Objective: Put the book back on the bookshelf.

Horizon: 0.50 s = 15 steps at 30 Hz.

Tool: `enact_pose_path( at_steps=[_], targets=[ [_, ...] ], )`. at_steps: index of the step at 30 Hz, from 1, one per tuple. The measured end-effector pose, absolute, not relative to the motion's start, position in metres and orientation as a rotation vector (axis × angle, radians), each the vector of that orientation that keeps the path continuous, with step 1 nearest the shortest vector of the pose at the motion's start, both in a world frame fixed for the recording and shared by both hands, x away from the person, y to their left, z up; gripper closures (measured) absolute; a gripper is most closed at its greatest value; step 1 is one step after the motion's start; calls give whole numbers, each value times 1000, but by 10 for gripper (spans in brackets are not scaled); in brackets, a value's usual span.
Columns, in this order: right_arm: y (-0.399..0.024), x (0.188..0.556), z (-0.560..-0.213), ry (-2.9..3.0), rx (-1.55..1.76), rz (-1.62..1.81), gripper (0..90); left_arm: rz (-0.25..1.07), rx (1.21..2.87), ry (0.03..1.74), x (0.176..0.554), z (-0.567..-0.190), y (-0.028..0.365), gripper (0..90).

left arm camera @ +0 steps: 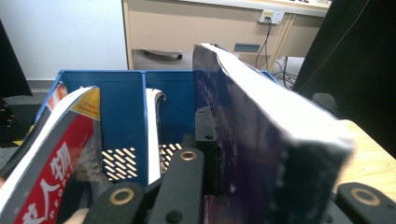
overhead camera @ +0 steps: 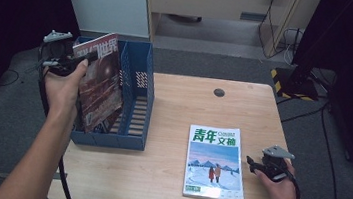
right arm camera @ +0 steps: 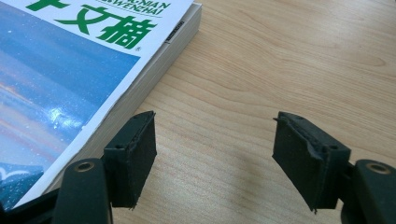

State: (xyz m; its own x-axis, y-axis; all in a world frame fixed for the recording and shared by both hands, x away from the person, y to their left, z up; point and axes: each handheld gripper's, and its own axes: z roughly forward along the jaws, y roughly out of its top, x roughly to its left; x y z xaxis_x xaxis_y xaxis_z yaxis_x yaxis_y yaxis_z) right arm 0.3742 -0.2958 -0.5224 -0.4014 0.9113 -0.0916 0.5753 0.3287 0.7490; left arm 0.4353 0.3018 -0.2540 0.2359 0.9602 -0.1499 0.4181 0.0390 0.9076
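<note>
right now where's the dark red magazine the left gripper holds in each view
High view: the dark magazine stands upper left, tilted over the blue file rack.
Left gripper view: its dark cover and white page edge take up the centre-right, pinched in the jaws.
Right gripper view: not in it.
Shared landmark: the blue file rack.

The left gripper [left arm camera: 212, 154] clamped a dark magazine [left arm camera: 261, 140] upright above a blue file rack [left arm camera: 123, 102]; a red magazine [left arm camera: 56, 163] leaned beside it.

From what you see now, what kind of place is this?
Probably an office or a lab workroom: a wooden desk with a blue file rack, magazines, and a wall socket with cables.
</note>
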Motion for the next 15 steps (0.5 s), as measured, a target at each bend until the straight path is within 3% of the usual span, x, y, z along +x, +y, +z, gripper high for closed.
enact_pose_path(
  at_steps=[15],
  targets=[
    [-296, 374, -521, 2079, 1310, 883, 303, 704, 1564, 1344, 444, -258, 291, 835]
  ],
)
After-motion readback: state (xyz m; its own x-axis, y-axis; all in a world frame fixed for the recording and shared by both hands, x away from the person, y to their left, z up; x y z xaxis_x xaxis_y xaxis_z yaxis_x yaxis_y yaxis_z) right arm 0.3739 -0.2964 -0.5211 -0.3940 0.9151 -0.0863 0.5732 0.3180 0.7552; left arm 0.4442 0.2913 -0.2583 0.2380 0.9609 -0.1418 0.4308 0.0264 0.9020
